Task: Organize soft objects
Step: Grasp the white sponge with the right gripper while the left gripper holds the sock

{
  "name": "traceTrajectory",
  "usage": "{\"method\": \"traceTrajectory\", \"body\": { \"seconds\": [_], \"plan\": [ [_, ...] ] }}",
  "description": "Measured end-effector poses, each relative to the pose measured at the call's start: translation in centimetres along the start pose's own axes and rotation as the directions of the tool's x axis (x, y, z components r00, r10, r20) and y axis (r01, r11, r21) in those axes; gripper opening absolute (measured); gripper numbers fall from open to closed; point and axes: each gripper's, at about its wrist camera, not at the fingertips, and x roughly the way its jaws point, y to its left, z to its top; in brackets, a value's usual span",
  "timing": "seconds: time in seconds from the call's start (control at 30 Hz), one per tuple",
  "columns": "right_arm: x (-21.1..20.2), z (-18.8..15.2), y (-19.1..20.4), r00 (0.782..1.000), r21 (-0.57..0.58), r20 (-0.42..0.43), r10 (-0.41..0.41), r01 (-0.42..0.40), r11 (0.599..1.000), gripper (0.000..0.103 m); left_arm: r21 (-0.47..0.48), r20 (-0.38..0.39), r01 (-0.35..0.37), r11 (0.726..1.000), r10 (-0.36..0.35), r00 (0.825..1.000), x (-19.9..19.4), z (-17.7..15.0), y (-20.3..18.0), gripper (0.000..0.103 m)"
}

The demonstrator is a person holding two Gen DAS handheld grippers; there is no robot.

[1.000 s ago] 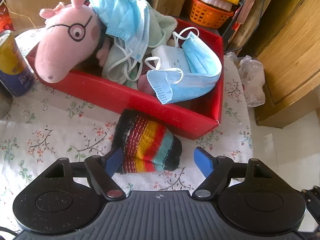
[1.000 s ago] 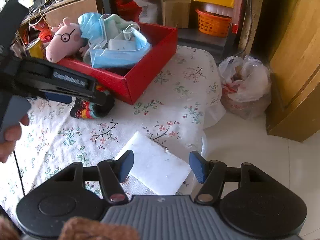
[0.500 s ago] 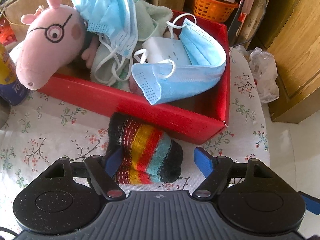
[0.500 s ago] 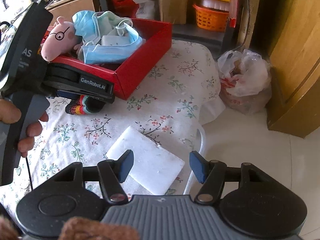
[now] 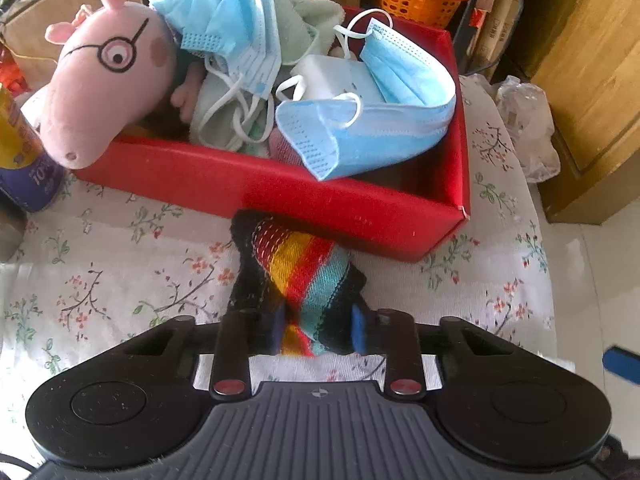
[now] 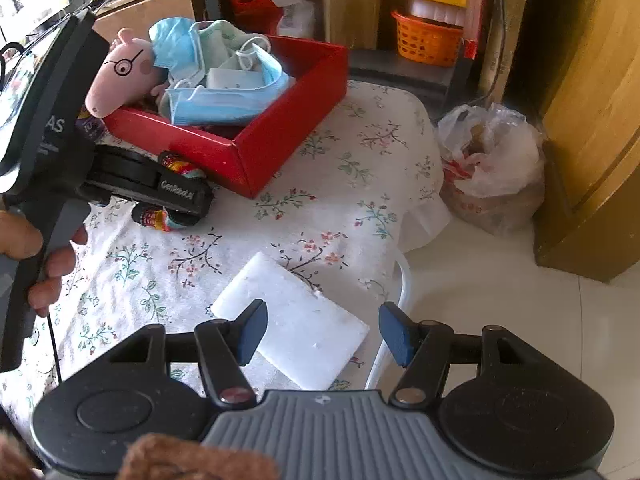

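Two grippers in use: both held over a table with a floral cloth [image 6: 352, 168].
Can [image 5: 18, 160]: far left of the left wrist view, yellow and purple, upright on the cloth, just beside the box's left end.
Plush pig [image 5: 104, 84]: pink, drawn glasses, lies in the left end of the red box [image 5: 360, 208], snout hanging over the near wall.
Face masks [image 5: 372, 128]: blue, heaped in the box over a pale green cloth [image 5: 304, 24]; one drapes toward the near wall.
Striped sock [image 5: 300, 276]: black with red, yellow and teal bands, on the cloth, its far end touching the box's near wall.
Left gripper [image 5: 318, 330]: jaws have just been closing; blue pads now pinch the near end of the striped sock, fabric bunched between them.
Person's hand [image 6: 44, 260]: seen in the right wrist view, wrapped around the left gripper's handle.
White foam slab [image 6: 296, 328]: flat on the cloth near the table's right edge.
Right gripper [image 6: 322, 332]: jaws spread apart above the slab, pads not touching it.
Plastic bag [image 6: 492, 160]: on the floor, right of the table.
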Motion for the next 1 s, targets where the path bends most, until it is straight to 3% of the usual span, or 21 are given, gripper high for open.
{"method": "traceTrajectory", "body": {
  "seconds": [0.47, 0.6, 0.83, 1.0],
  "plan": [
    [0.2, 0.4, 3.1, 0.997, -0.158, 0.021, -0.078, 0.081, 0.984, 0.034, 0.080, -0.005, 0.064, 0.995, -0.064, 0.998, -3.4, -1.8, 1.8, 0.021],
    [0.5, 0.4, 4.0, 0.994, -0.220, 0.037, -0.104, 0.110, 0.969, 0.045, 0.089, 0.003, 0.078, 0.993, -0.079, 0.997, -4.3, -2.3, 2.4, 0.020],
    [2.0, 0.3, 5.1, 0.995, -0.339, 0.020, -0.098, 0.099, 0.936, 0.051, 0.073, 0.000, 0.115, 0.991, -0.116, 0.993, -5.4, -2.6, 3.8, 0.019],
    [3.6, 0.3, 4.6, 0.996, -0.350, -0.031, -0.087, 0.070, 0.934, 0.053, 0.052, -0.002, 0.147, 0.988, -0.147, 0.989, -6.0, -2.7, 4.7, 0.019]
  ]
}}
